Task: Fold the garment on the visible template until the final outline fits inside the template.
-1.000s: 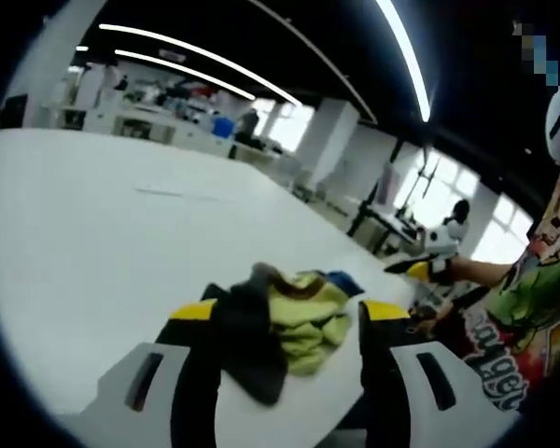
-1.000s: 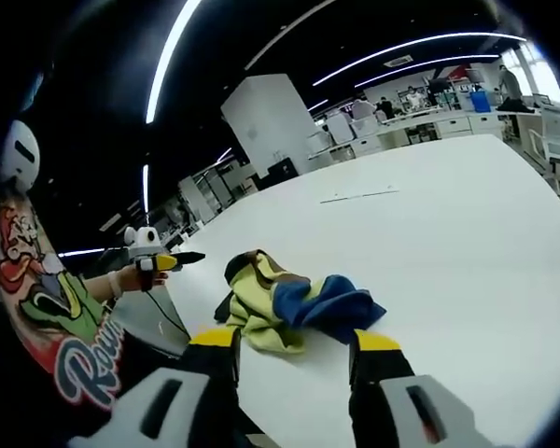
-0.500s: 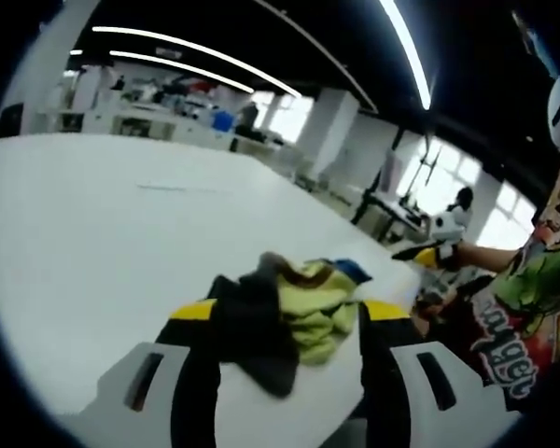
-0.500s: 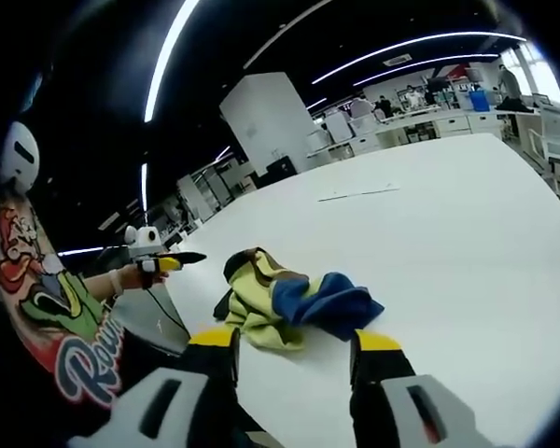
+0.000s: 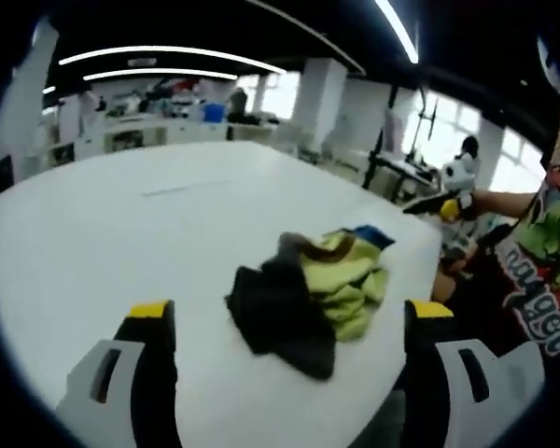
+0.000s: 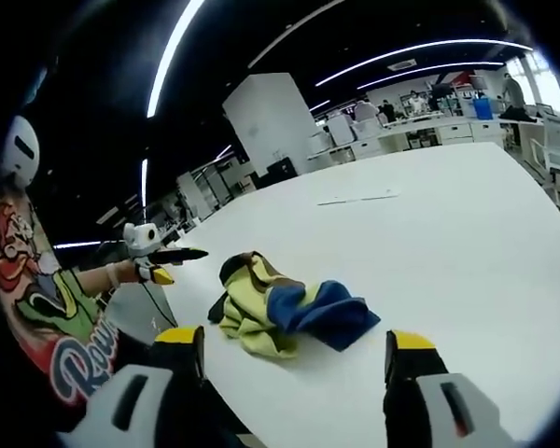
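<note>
Right, in my left gripper view the left claw [image 5: 289,322] has its jaws spread wide, one yellow-tipped jaw at 7 o'clock and the other at 5 o'clock, with nothing between them but bare desk [image 5: 121,243]. The garment [image 5: 310,294] lies crumpled in a heap just past the jaws, a little right of centre, touching neither; from here I see a dark fold nearest me, yellow-green cloth behind it and a bit of blue at its far edge. It sits close to the desk's near-right edge. At 3 o'clock the right claw [image 5: 429,205] comes in, held up off the desk beside a person's printed shirt [image 5: 532,280]; I cannot tell its opening from this side. In my right gripper view the right claw [image 6: 294,343] is likewise wide open and empty, jaws at 7 and 5 o'clock. The garment [image 6: 285,308] lies on the desk [image 6: 448,243] ahead, between the jaw lines but clear of both, showing yellow at the left and blue at the right. At 9 o'clock the left claw [image 6: 168,257] hangs in the air beyond the desk edge, well apart from the cloth. A thin line [image 6: 359,198] is marked on the desk farther out, toward 12 o'clock; I cannot make out a full template outline.
</note>
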Tool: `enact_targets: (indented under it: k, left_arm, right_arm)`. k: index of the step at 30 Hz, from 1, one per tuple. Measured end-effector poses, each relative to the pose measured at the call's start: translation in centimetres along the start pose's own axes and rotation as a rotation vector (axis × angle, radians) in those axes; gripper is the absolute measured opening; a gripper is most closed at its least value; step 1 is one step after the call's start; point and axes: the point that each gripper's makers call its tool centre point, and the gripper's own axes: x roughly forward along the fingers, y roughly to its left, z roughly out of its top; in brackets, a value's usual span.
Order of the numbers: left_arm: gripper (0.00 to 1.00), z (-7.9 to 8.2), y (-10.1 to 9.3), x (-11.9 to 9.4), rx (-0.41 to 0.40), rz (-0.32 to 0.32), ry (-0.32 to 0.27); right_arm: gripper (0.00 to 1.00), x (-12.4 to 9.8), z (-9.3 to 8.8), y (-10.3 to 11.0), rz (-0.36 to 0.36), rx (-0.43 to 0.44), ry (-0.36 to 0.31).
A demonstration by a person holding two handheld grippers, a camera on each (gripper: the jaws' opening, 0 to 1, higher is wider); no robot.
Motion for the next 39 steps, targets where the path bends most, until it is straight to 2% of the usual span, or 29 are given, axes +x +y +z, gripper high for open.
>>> enact_targets:
  k: [3,5,6,9,10,11,13,16,19,22,24,26,28,32,36,39]
  left_arm:
    - [0.99,0.1,-0.1,0.0,-0.009,-0.01,0.001]
    - [0.99,0.1,-0.2,0.2,-0.01,-0.017,0.005]
    - [0.97,0.3,-0.2,0.3,0.0,-0.022,0.005]
    - [0.91,0.6,-0.1,0.7,0.014,-0.028,0.007]
    - [0.9,0.7,0.0,0.8,0.018,-0.029,0.007]
    - [0.88,0.9,0.2,1.0,0.022,-0.031,0.007]
    - [0.79,1.4,0.1,1.3,0.014,-0.047,0.003]
    - [0.71,2.0,0.0,1.8,0.012,-0.063,-0.002]
    - [0.62,2.1,0.6,2.5,0.005,-0.071,0.003]
    - [0.45,2.2,0.9,3.1,0.007,-0.074,0.018]
    - [0.34,2.4,1.0,3.4,0.005,-0.085,0.023]
    - [0.31,2.7,1.1,3.8,-0.01,-0.093,0.015]
    - [0.32,2.8,1.4,4.2,-0.023,-0.094,0.014]
    - [0.26,2.6,1.6,4.6,-0.038,-0.111,0.021]
    - [0.22,2.3,1.6,4.9,-0.048,-0.126,0.038]
    - [0.21,2.0,1.8,5.1,-0.044,-0.118,0.056]
  right_arm:
    - [0.95,0.1,0.0,-0.3,-0.016,0.006,-0.011]
    - [0.88,0.1,-0.1,-0.7,-0.042,-0.043,0.006]
    - [0.85,0.2,0.0,-0.5,-0.034,-0.035,0.002]
    - [0.89,0.4,0.4,-0.3,-0.019,-0.011,-0.016]
    - [0.86,0.5,0.5,-0.3,-0.023,-0.017,-0.013]
    - [0.8,0.6,0.4,-0.7,-0.041,-0.059,0.012]
    - [0.73,0.7,0.6,-0.6,-0.03,-0.054,0.013]
    - [0.69,0.9,0.9,-0.2,-0.004,-0.022,0.006]
    - [0.47,1.1,0.7,-0.2,-0.001,-0.034,0.038]
    - [0.44,1.5,0.9,-0.1,0.009,-0.028,0.031]
    - [0.39,1.9,0.9,-0.1,0.015,-0.021,0.043]
    - [0.34,2.3,1.1,0.0,0.025,-0.024,0.048]
    - [0.35,2.9,1.2,0.2,0.038,-0.02,0.049]
    - [0.3,4.2,0.7,0.5,0.064,-0.042,0.096]
    - [0.26,5.4,0.3,0.1,0.105,-0.008,0.13]
    - [0.18,6.2,-0.2,0.0,0.109,-0.025,0.146]
